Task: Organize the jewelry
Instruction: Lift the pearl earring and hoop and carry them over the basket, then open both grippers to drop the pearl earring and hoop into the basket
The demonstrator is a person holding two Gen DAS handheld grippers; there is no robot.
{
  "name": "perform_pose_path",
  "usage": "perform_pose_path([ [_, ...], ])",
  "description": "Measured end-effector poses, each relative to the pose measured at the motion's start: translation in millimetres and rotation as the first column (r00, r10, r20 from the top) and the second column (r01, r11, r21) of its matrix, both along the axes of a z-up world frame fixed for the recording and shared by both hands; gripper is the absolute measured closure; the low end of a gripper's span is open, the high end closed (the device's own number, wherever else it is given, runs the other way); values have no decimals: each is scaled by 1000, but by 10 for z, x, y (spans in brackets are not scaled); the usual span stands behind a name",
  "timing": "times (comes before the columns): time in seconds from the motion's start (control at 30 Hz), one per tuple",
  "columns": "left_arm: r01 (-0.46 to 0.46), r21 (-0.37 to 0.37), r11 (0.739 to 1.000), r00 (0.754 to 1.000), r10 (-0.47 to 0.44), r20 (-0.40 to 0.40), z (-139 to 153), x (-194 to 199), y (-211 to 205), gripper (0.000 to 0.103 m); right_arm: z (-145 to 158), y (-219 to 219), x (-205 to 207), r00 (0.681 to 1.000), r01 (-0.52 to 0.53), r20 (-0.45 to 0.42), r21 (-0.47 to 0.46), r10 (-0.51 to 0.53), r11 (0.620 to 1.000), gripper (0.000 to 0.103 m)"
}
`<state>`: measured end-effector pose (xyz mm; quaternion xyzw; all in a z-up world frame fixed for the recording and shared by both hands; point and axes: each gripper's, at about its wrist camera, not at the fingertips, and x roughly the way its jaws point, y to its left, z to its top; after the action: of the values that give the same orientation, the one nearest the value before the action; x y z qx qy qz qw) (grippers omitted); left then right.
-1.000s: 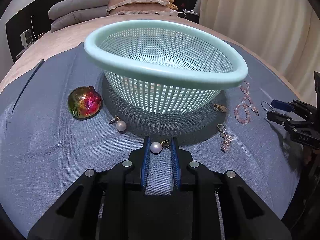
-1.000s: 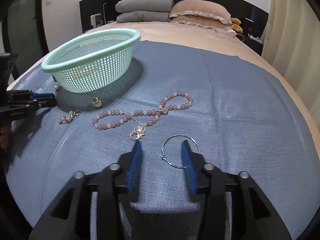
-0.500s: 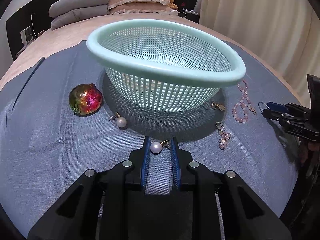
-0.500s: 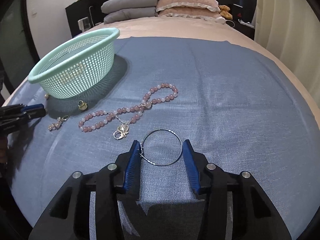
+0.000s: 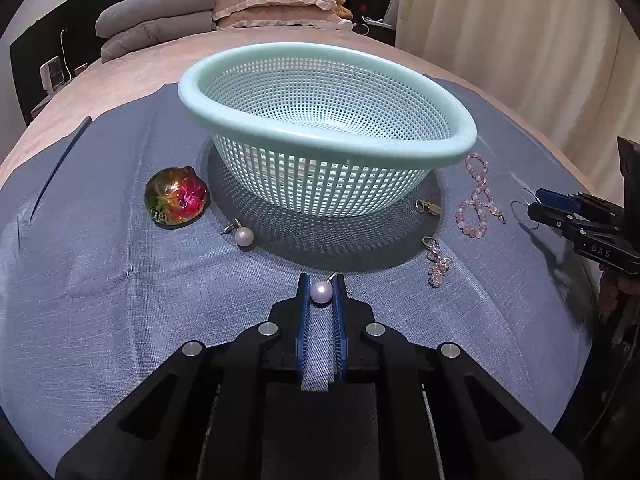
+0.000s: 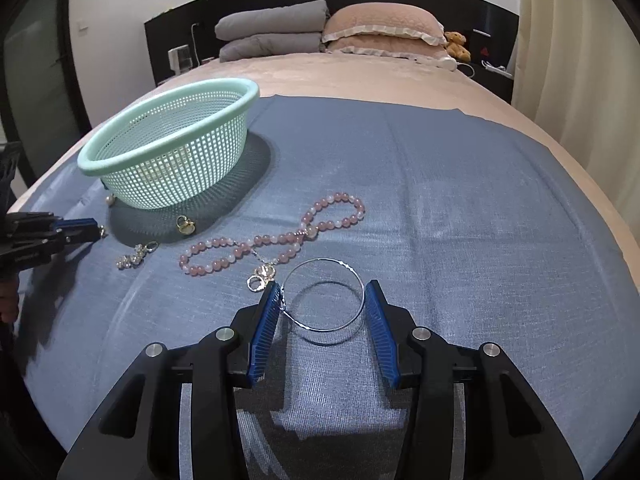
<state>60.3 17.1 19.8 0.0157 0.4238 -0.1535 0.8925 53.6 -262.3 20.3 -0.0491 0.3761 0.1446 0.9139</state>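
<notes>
- Jewelry lies scattered on the blue cloth spread over the bed, all of it outside the mint basket, so by my reading your sorting has barely begun.
- Nearest you in the left wrist view, low centre, your left claw is closed on a pearl earring; the pads pinch the round pearl from both sides, a sensible hold since the hook behind it is too thin to grip.
- In the right wrist view, lower centre, your right claw brackets the silver hoop. The ring touches both pads and looks lifted, its shadow on the cloth below, so I judge it a light grip across the hoop's width.
- Just beyond the hoop lies the pink bead bracelet, looped in a figure eight, its clasp close to the left pad.
- Further left sit a crystal charm and a small gold piece, in the basket's shadow.
- A second pearl earring and an iridescent dome lie left of the basket in the left wrist view.
- That basket stands in reach of both claws, probably so that you can drop each piece in with a short move.
- Hidden: the basket's floor is partly screened by its near rim, though it seems empty. The held earring's hook shows only as a glint.
- At the far end, pillows rest against the headboard.
</notes>
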Motion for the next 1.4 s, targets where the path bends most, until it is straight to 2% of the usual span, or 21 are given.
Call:
perform_pose_path([
  [0.27,1,-20,1000,999,0,36,181,-130,48,91,72,-49,-67,1000,-12,28,28,11,1000,62],
  [0.43,-2,-4,1000,993,2,114,422,-235,61,91,354,29,-137,994,-57,99,66,50,996,62],
  [0.53,-4,-19,1000,990,6,142,550,-254,99,91,500,109,-157,987,-96,133,82,85,992,62],
  [0.6,-11,2,1000,984,10,178,658,-273,93,91,578,179,-139,983,-128,147,89,114,988,62],
  [0.83,2,14,1000,969,-6,248,982,-11,10,91,792,588,107,957,-232,197,69,214,970,62],
  [1.07,2,36,999,976,-9,216,856,425,28,91,797,949,465,938,-295,206,58,278,954,62],
  [1.13,-12,34,999,979,4,206,768,489,76,91,739,980,542,938,-302,196,57,286,952,62],
  [1.23,-6,-9,1000,982,8,189,663,549,112,91,631,1007,649,946,-297,160,69,284,952,62],
  [1.4,18,-7,1000,981,-17,195,639,561,20,91,591,1035,682,950,-289,145,76,276,954,62],
])
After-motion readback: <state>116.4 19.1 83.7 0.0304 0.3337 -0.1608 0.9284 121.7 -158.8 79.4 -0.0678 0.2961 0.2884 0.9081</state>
